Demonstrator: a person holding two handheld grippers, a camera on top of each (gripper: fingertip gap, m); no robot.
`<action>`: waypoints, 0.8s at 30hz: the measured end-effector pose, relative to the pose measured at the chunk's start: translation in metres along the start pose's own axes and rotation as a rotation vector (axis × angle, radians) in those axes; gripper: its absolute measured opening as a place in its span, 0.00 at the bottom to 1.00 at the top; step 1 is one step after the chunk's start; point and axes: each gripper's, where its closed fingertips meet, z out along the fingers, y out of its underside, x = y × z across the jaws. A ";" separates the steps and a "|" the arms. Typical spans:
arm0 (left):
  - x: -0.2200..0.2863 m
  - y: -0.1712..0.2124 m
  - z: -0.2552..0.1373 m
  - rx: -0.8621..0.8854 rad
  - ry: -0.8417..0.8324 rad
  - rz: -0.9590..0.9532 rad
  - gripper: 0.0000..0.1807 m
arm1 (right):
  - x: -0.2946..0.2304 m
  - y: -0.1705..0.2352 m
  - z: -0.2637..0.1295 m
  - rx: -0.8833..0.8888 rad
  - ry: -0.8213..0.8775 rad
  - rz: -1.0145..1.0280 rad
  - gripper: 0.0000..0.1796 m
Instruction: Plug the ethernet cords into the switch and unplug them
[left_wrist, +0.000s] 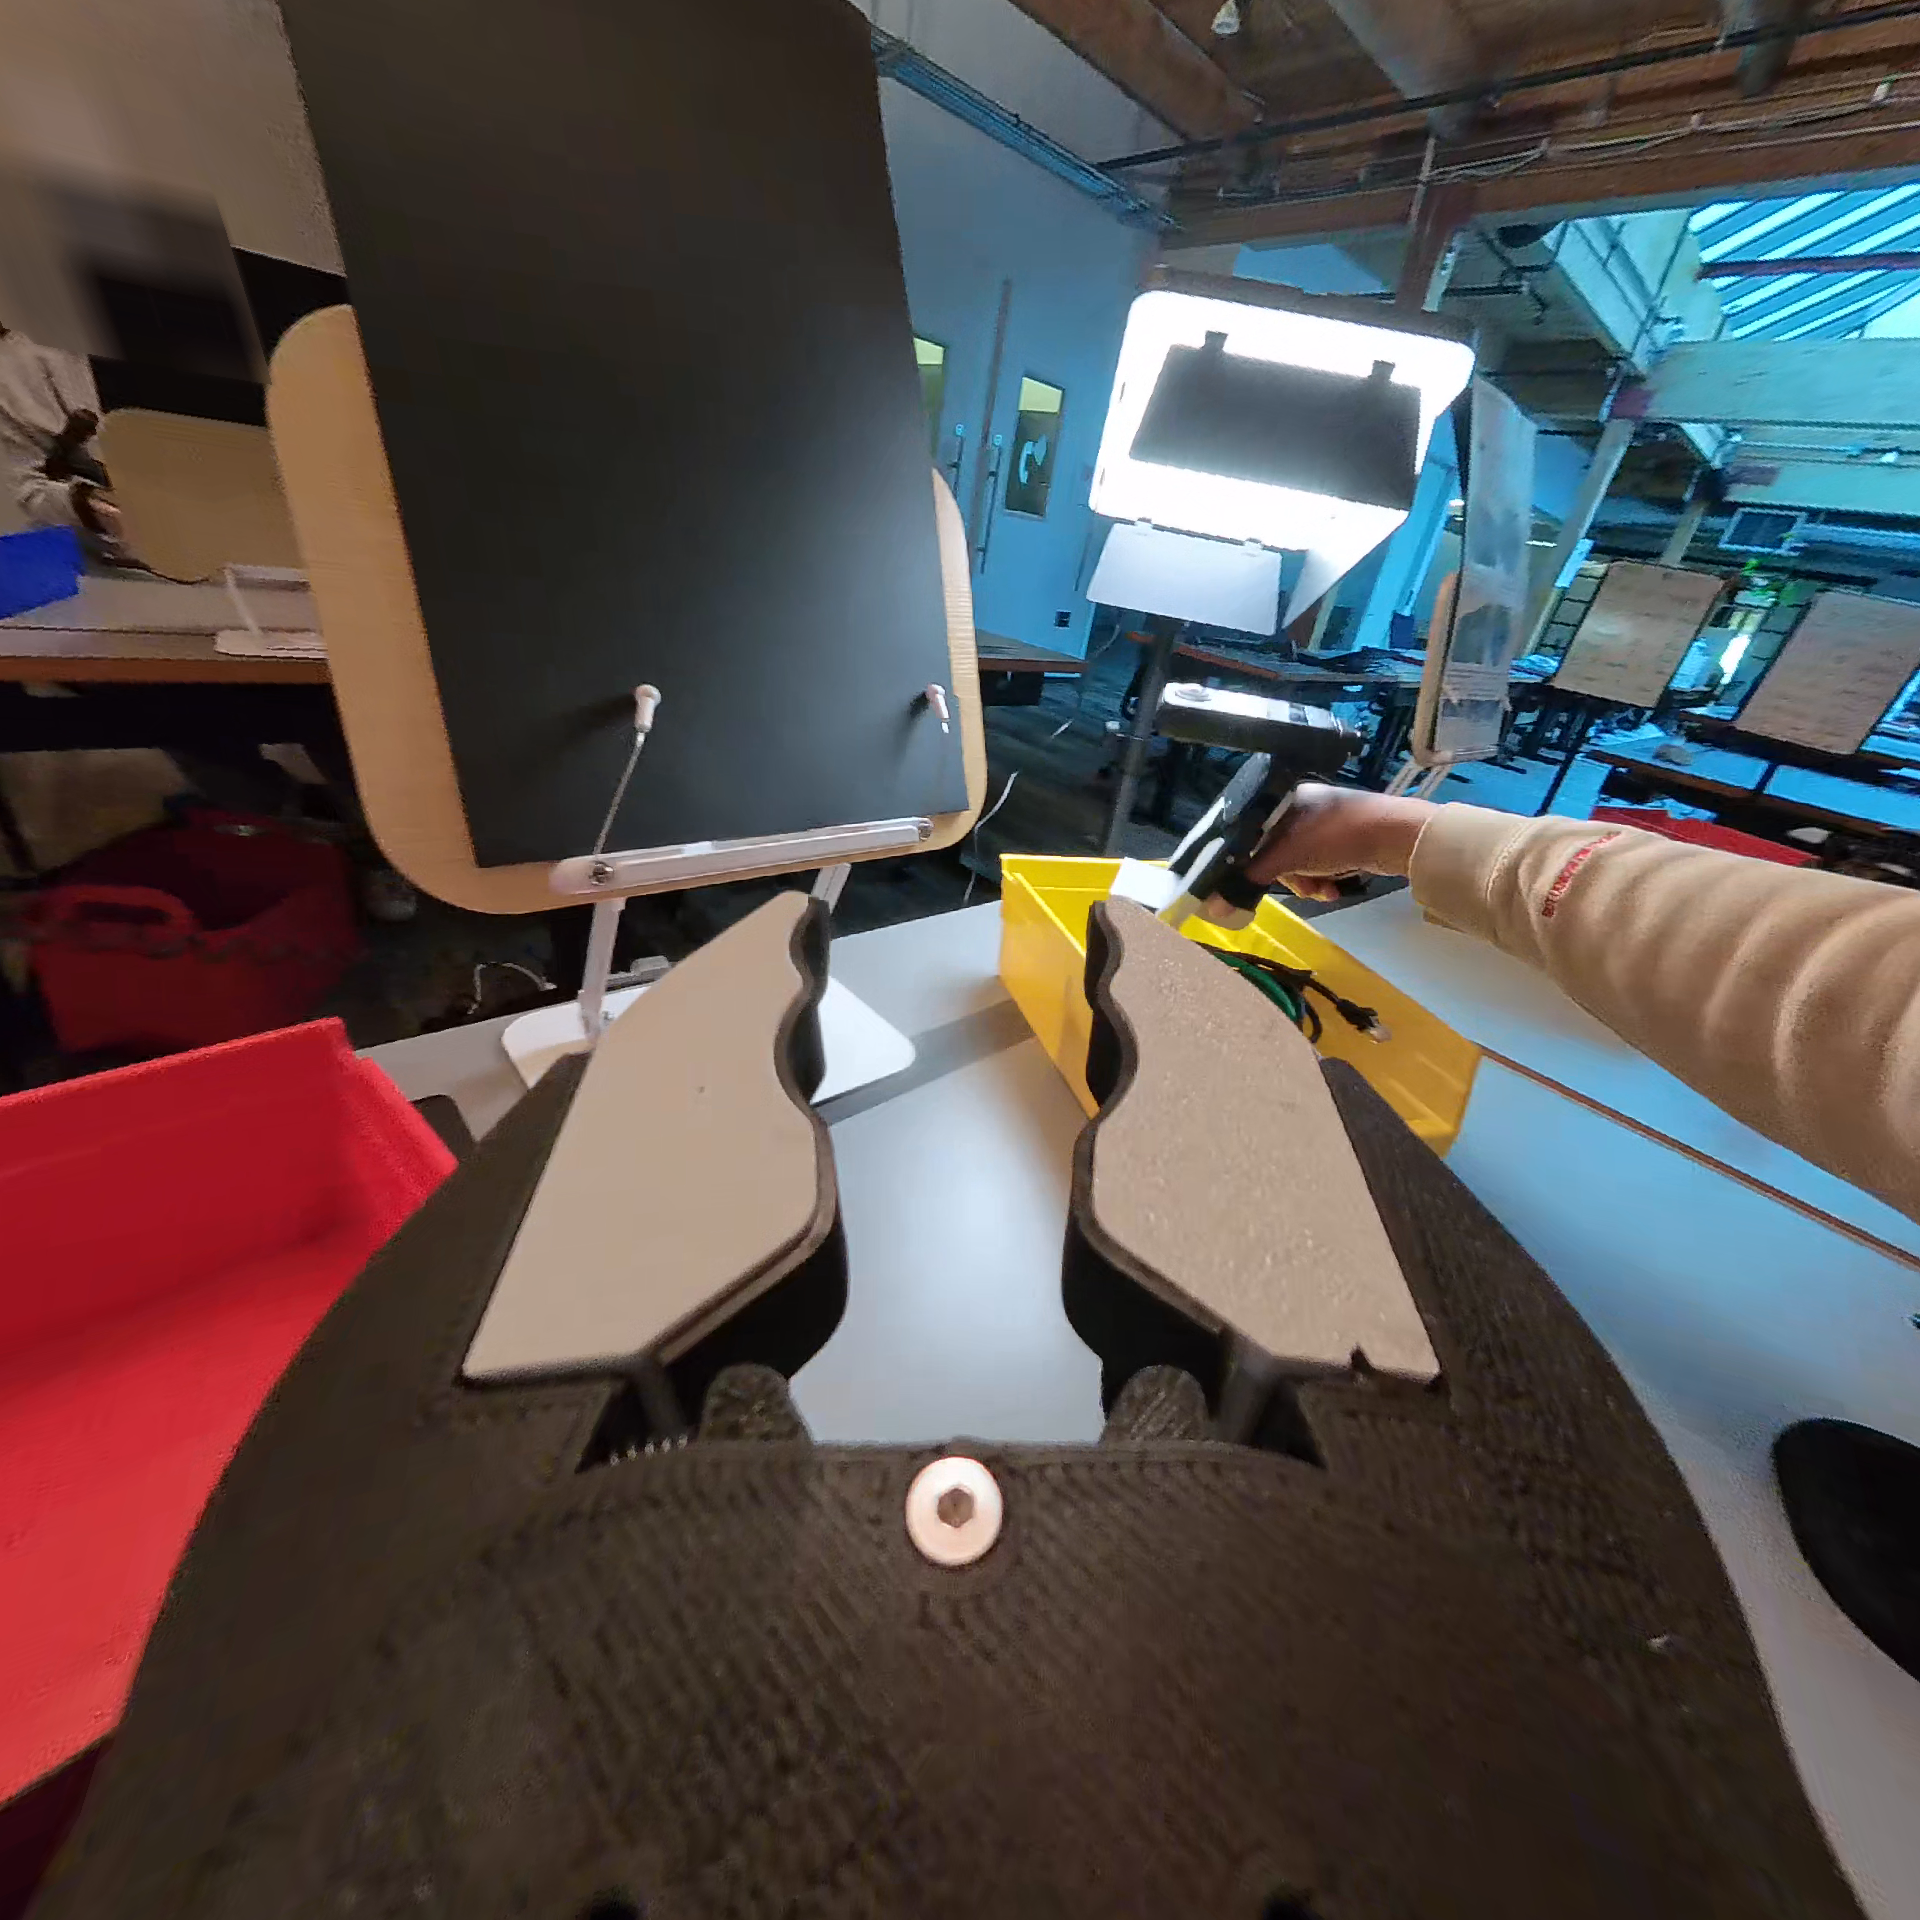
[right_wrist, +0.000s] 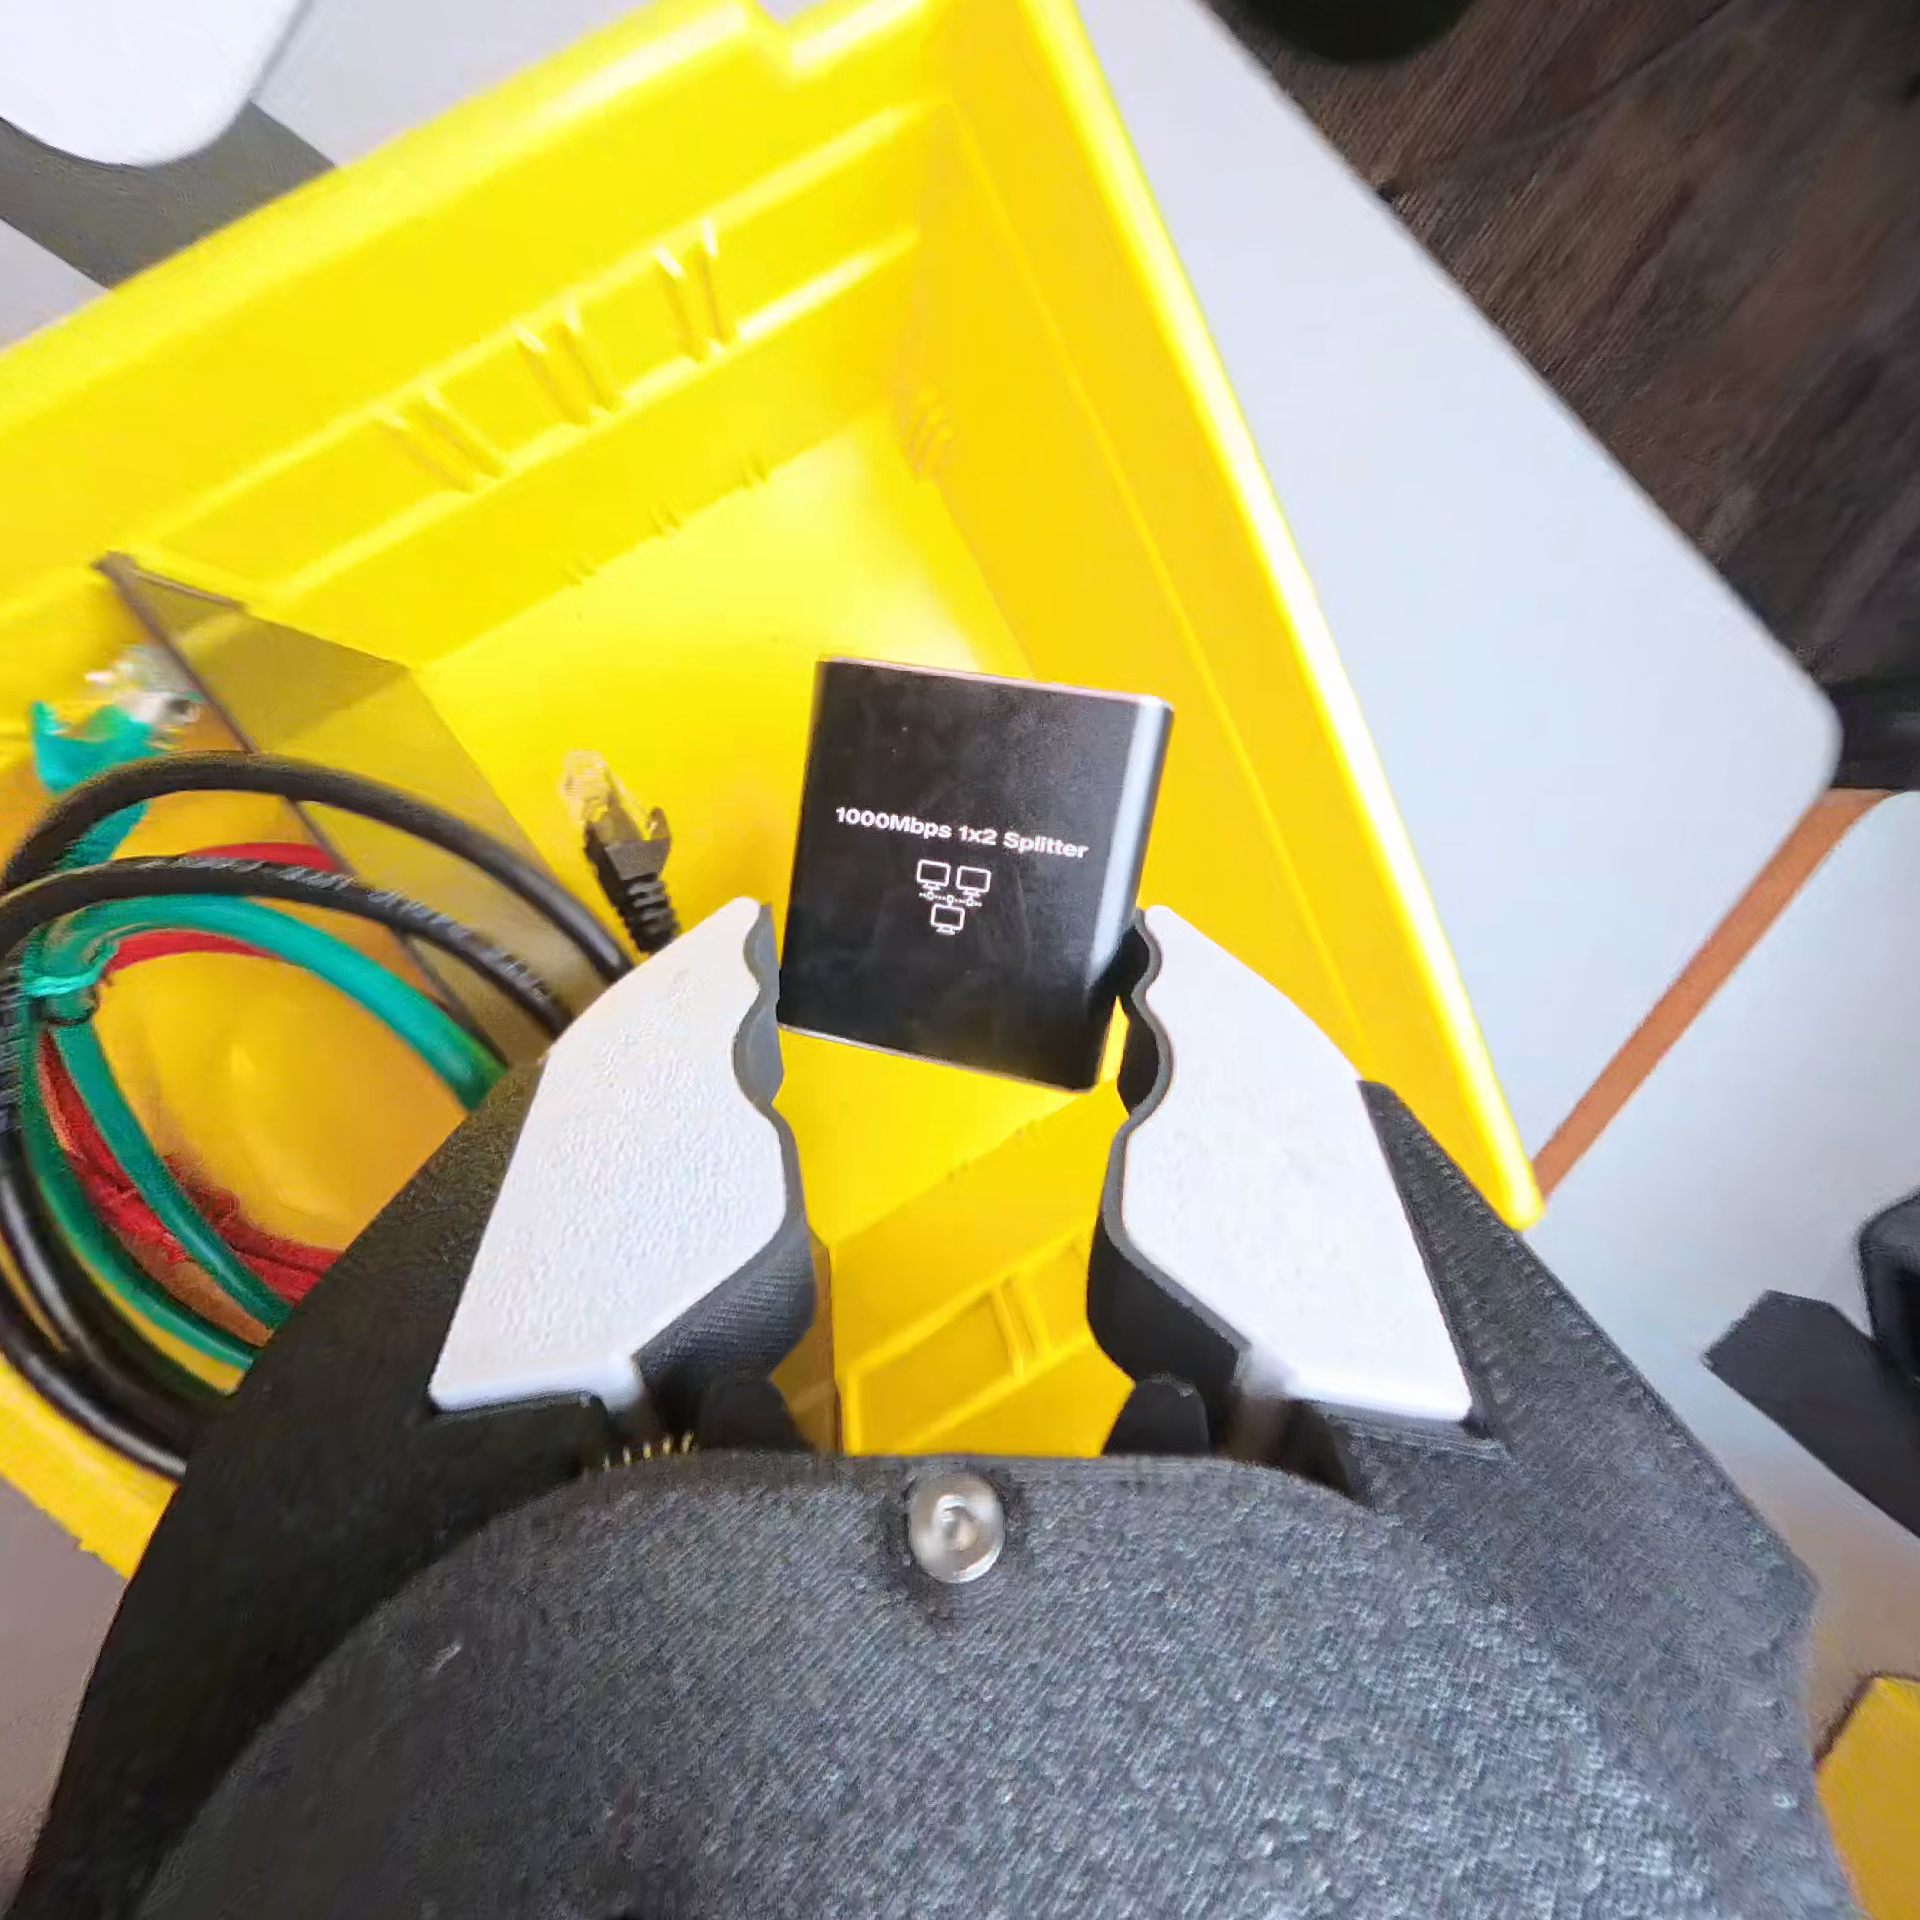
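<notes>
My right gripper (right_wrist: 951, 971) is shut on a small black switch box (right_wrist: 977, 873) and holds it by its near end inside the yellow bin (right_wrist: 623, 436). Coiled black, green and red ethernet cords (right_wrist: 208, 1039) lie in the bin's left part. A black cord's clear plug (right_wrist: 613, 800) points up just left of the switch. A green cord's plug (right_wrist: 125, 707) lies at the far left. My left gripper (left_wrist: 951, 987) is open and empty above the grey table (left_wrist: 935, 1195). The left wrist view shows the right gripper (left_wrist: 1216, 842) over the yellow bin (left_wrist: 1039, 935), with cords (left_wrist: 1299, 997) inside.
A red bin (left_wrist: 156, 1299) stands at the left of the table. A black board on a white stand (left_wrist: 623, 468) stands behind the table's middle. A person's sleeved arm (left_wrist: 1662, 956) reaches in from the right. The table's edge and a dark floor (right_wrist: 1662, 260) lie right of the yellow bin. About 50 centimetres separates my left fingertips from my right.
</notes>
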 end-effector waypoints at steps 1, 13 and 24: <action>-0.005 0.001 0.000 -0.002 -0.010 0.003 0.26 | 0.000 0.003 0.009 -0.033 -0.022 0.008 0.35; -0.022 0.019 0.008 -0.051 -0.032 -0.005 0.26 | 0.002 0.001 0.030 -0.083 -0.064 -0.002 0.34; 0.001 0.008 0.004 -0.038 0.026 -0.001 0.26 | -0.041 0.017 -0.045 -0.001 -0.165 -0.007 0.34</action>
